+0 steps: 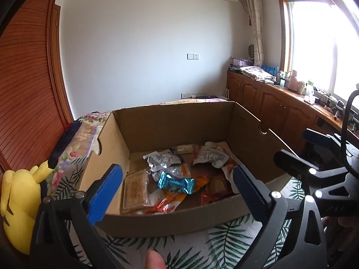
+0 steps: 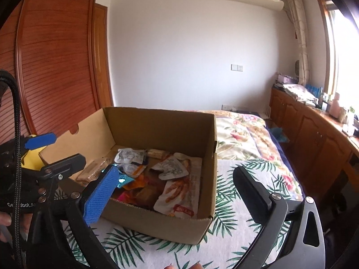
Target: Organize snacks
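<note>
Left wrist view: my left gripper (image 1: pixel 177 186) stands wide apart and empty before the cardboard box (image 1: pixel 179 220), where the snacks (image 1: pixel 177 174) — a teal-wrapped candy (image 1: pixel 176 182) among them — lie in a loose heap. Right wrist view: my right gripper (image 2: pixel 177 190) is likewise spread with nothing between its fingers; no snack shows on the leaf-print bedspread (image 2: pixel 226 231) — so gathering looks finished, tidying inside perhaps left.
</note>
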`<state>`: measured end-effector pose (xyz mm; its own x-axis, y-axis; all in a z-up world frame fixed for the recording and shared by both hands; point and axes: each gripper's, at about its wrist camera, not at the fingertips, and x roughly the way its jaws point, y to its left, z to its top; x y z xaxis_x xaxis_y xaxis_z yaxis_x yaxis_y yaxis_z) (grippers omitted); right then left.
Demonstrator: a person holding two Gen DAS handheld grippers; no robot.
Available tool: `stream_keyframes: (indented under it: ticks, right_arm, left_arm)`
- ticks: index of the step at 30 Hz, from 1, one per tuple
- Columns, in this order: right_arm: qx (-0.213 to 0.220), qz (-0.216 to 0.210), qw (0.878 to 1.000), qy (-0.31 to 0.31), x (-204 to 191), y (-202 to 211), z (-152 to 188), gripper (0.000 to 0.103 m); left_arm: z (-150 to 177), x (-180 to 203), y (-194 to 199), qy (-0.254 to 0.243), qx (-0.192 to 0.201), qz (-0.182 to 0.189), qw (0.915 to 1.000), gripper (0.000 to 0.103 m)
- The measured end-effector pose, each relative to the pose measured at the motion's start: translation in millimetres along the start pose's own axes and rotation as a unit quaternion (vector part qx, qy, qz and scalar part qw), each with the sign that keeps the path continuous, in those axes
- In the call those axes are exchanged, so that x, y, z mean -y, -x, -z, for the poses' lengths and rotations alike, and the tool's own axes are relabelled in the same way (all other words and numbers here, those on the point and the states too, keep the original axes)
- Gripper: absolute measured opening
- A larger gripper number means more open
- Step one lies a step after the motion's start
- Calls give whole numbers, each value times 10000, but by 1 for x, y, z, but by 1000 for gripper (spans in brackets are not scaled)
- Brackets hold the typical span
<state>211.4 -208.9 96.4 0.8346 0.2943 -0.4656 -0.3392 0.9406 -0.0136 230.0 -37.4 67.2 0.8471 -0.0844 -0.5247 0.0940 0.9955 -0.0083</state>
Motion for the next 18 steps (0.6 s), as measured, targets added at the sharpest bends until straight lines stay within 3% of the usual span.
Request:
stream_keyframes:
  ticks: [4,18]
  right_arm:
    - [48,68,9999,-84,0,14,0,103]
    - [320,211,9992,-127,-13,89,10,103]
  left_arm:
    - [6,4,14,-134,28,-196,9997,101]
    - [26,12,90,-58,282,-85,9995,101]
